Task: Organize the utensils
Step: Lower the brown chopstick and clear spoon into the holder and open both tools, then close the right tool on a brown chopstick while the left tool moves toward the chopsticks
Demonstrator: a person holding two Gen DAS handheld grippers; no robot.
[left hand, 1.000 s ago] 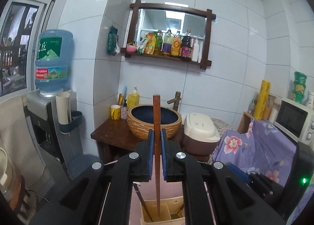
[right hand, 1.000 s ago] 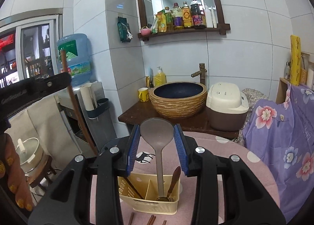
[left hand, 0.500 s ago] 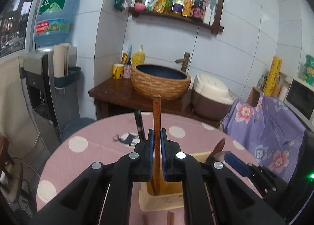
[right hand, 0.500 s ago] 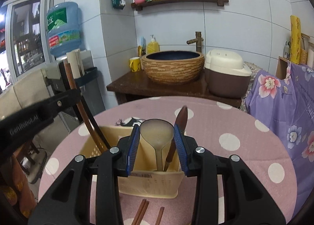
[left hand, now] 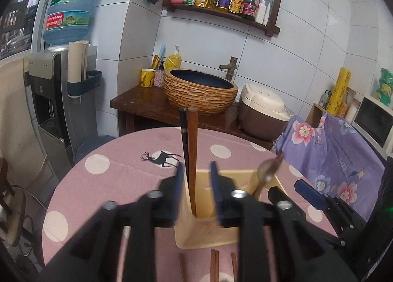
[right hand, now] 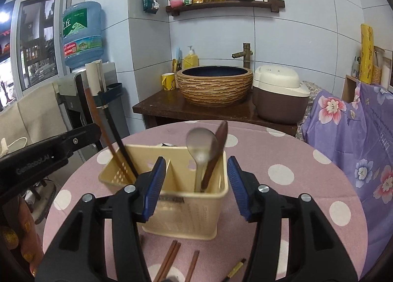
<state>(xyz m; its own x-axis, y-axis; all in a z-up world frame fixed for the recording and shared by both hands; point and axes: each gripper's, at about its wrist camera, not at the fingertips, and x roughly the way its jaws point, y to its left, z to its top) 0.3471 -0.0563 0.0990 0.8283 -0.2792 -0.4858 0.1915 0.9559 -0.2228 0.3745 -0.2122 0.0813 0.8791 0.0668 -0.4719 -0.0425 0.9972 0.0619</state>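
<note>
white wall tiles, a water dispenser and a woven basin frame a round desk under a pink polka-dot cloth, where a cream plastic utensil caddy sits towards the near edge. the left claw has just been opening; its blue pads stand apart either side of a reddish-brown chopstick, which stands in the caddy's left-end compartment beside a black chopstick, no pad pressing on it. the right claw has likewise just been opening and now stands spread, clear of a metal ladle that leans in the right-end compartment against a dark wooden spoon. several loose chopsticks lie on the cloth at the near edge, in front of the caddy, not yet sorted. these sticks look light, stiff and smooth, likely to roll or slip from a loose pinch; taking each near its middle, across the narrow width, would probably keep it from swinging. the ladle looks heavier at the bowl, so a hold high on the handle seems the steadier choice. the caddy itself appears light enough to shift if nudged.
</note>
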